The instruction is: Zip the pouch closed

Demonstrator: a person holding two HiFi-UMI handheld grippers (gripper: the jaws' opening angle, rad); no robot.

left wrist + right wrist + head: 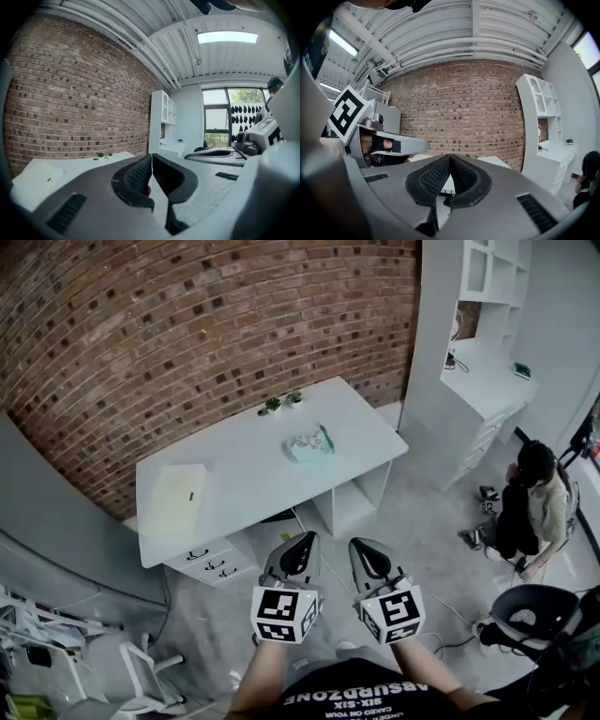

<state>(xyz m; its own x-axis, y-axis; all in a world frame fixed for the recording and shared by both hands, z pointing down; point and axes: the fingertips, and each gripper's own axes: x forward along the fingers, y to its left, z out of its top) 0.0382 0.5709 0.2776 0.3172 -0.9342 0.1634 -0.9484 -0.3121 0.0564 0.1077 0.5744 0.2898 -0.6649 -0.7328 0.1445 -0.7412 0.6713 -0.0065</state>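
A pale pouch (pixel 310 444) with a teal edge lies on the white desk (pixel 244 474), toward its right side, well ahead of me. My left gripper (pixel 302 538) and right gripper (pixel 362 545) are held side by side in the air, well short of the desk. Both point roughly level toward the desk. The left gripper (pixel 151 157) has its jaws touching at the tips with nothing between them. The right gripper (pixel 450 157) is shut and empty as well. The pouch is not seen in either gripper view.
A pale yellow box (pixel 174 499) sits on the desk's left part and small plants (pixel 281 401) stand at its back edge. Drawers (pixel 211 562) hang under the desk. A white shelf unit (pixel 487 324) stands right; a person (pixel 530 507) crouches on the floor there.
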